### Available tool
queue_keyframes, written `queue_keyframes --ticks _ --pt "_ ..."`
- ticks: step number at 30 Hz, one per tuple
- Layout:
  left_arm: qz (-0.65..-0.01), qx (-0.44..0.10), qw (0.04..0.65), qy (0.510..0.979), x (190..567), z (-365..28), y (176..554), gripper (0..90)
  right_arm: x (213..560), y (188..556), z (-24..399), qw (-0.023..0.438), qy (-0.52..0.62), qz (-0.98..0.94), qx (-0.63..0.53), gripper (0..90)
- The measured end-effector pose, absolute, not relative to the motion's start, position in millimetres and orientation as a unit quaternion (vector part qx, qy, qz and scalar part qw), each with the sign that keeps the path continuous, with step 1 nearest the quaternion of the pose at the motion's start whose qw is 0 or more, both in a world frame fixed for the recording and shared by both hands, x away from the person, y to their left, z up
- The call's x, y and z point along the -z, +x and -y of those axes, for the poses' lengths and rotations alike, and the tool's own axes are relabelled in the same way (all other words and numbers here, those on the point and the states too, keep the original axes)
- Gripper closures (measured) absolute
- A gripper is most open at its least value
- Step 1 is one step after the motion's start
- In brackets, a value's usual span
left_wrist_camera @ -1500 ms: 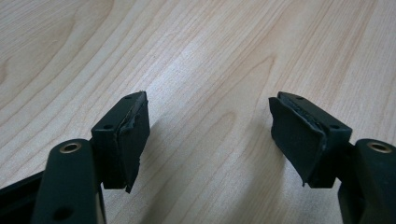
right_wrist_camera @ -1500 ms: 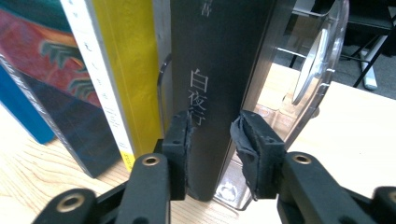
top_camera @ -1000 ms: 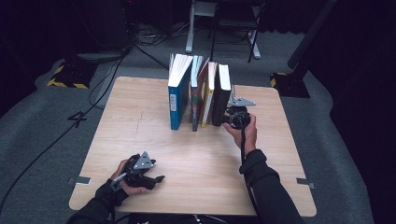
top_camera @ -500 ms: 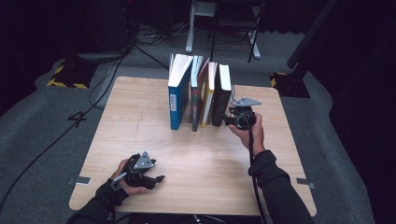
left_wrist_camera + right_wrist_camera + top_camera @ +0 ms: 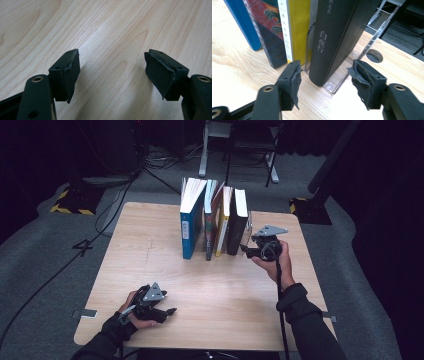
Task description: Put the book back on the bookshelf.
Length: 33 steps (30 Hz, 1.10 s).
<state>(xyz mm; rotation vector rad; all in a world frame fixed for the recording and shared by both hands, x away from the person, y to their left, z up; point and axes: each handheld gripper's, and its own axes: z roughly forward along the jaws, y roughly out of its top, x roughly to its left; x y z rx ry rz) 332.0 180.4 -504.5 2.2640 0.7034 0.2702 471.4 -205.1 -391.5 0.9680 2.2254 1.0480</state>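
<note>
Beside black book (image 5: 334,40) | right tongs (image 5: 324,80) level, just opening, unclamped | left tongs (image 5: 111,72) apart on table (image 5: 150,235)

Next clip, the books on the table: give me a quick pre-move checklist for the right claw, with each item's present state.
1. Right claw released: ok; its jaws have just been opening and stand apart from the black book.
2. Black book standing: ok, though it leans in the right gripper view.
3. Clear bookend under the black book: ok, its base shows beneath it.
4. Other books upright: ok; blue book and yellow book stand in the row.
5. Left claw out of the way: ok, open over bare table.
6. Row steady if let alone: cannot tell.
</note>
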Motion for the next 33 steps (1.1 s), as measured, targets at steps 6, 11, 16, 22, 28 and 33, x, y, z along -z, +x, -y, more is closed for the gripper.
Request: queue_keyframes --ticks 6,11,16,22,28,33 --pt "-0.276 -0.104 0.368 0.882 504 -180 332 27.9 385 461 213 0.244 0.325 -0.831 -0.379 34.3" --pt "-0.277 -0.105 0.368 0.882 504 -180 332 27.8 384 452 219 0.251 0.314 -0.837 -0.371 32.4" --pt "-0.277 -0.105 0.368 0.881 504 -180 332 27.8 384 444 224 0.254 0.302 -0.845 -0.361 30.5" --pt "-0.277 -0.105 0.368 0.882 504 -180 332 27.8 386 433 227 0.256 0.286 -0.855 -0.347 29.0" --pt "-0.276 -0.106 0.367 0.882 504 -180 332 27.8 390 420 228 0.247 0.275 -0.862 -0.347 28.2" --pt "-0.278 -0.106 0.368 0.881 504 -180 332 27.8 396 410 229 0.239 0.265 -0.868 -0.344 27.4"
